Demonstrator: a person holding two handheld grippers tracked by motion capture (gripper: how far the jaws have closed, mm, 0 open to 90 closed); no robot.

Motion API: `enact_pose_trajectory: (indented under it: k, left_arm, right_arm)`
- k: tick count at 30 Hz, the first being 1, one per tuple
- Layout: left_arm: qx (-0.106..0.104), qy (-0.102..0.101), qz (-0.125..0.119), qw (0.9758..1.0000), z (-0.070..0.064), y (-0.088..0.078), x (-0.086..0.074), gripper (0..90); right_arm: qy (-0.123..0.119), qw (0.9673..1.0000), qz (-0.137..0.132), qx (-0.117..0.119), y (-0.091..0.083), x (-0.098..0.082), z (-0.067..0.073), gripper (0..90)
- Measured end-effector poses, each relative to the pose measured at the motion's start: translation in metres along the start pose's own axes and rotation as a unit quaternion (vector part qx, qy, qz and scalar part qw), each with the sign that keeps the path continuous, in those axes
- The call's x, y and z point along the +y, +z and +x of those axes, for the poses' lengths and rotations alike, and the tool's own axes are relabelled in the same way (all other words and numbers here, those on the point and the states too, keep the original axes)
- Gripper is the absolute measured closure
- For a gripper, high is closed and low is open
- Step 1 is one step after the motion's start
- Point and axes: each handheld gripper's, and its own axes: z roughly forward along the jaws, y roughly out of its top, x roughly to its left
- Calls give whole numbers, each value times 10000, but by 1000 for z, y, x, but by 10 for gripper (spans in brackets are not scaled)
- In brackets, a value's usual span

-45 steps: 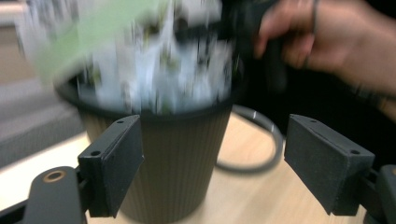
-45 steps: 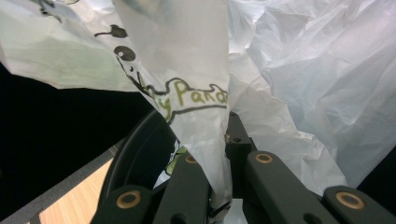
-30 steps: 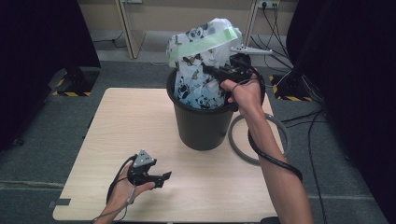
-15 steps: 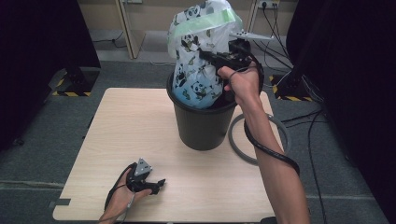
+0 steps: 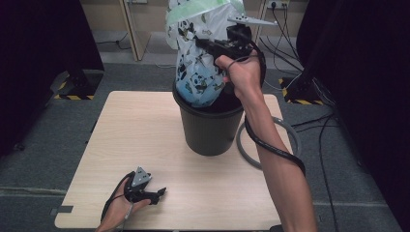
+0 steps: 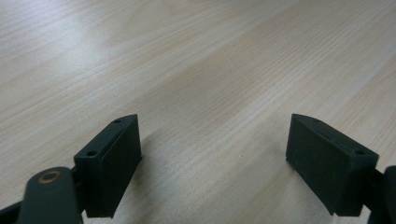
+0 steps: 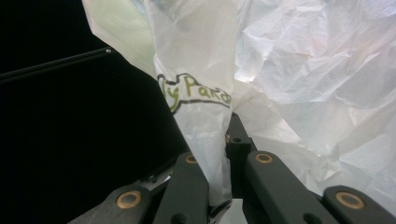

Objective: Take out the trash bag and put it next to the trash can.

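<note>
- The right gripper [image 5: 205,44] is held high over the far side of the table, its jaws pressed together on a fold of the panda-print plastic bag [image 5: 196,72].
- In the right gripper view the pinched strip of bag [image 7: 205,140] runs up between the two black jaws, with green lettering on it just above the grip; the rest of the crumpled white film spreads to the right and above.
- The bag hangs from that grip: its green-banded top sits above and to the left of the gripper, and its blue-and-white lower part drops into the mouth of the black ribbed bin [image 5: 209,128].
- The bin stands upright on the far middle of the wooden table [image 5: 130,140]; the bag's bottom is at the bin's rim, most of the bag above it.
- A grey hoop [image 5: 290,140] lies flat on the table just right of the bin, partly behind the right forearm.
- The left gripper [image 5: 157,194] rests low at the near left of the table, well apart from the bin and bag.
- Its jaws are spread wide with bare table top [image 6: 210,93] between them.
</note>
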Motion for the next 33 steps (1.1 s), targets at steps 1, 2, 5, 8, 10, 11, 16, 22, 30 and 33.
enact_pose_trajectory:
  k: [1,2,5,8,10,11,16,22,30,33]
  left_arm:
    - [-1,2,13,10000,0,0,0,170]
    - [5,1,16,10000,0,0,0,166]
    - [10,-11,17,10000,0,0,0,160]
    - [13,-11,16,10000,0,0,0,158]
    - [15,-14,18,10000,0,0,0,156]
    - [16,-15,19,10000,0,0,0,155]
    - [15,-20,17,10000,0,0,0,152]
    - [16,-18,20,10000,0,0,0,151]
    - [15,-19,29,10000,0,0,0,150]
    - [7,-25,31,10000,0,0,0,150]
  right_arm:
    - [-6,10000,-2,7,1,2,2,900]
    - [-25,10000,-12,15,2,4,4,900]
    - [-59,10000,-30,34,5,9,9,900]
    - [-60,9999,-61,66,7,15,13,900]
    - [-82,9999,-69,88,9,18,16,900]
    - [-93,9999,-73,93,9,20,18,900]
    - [-99,9998,-116,147,12,26,24,900]
    - [-135,9995,-170,246,18,34,35,900]
    - [-94,9987,-150,469,35,38,52,900]
    - [-101,9984,-124,544,42,37,59,900]
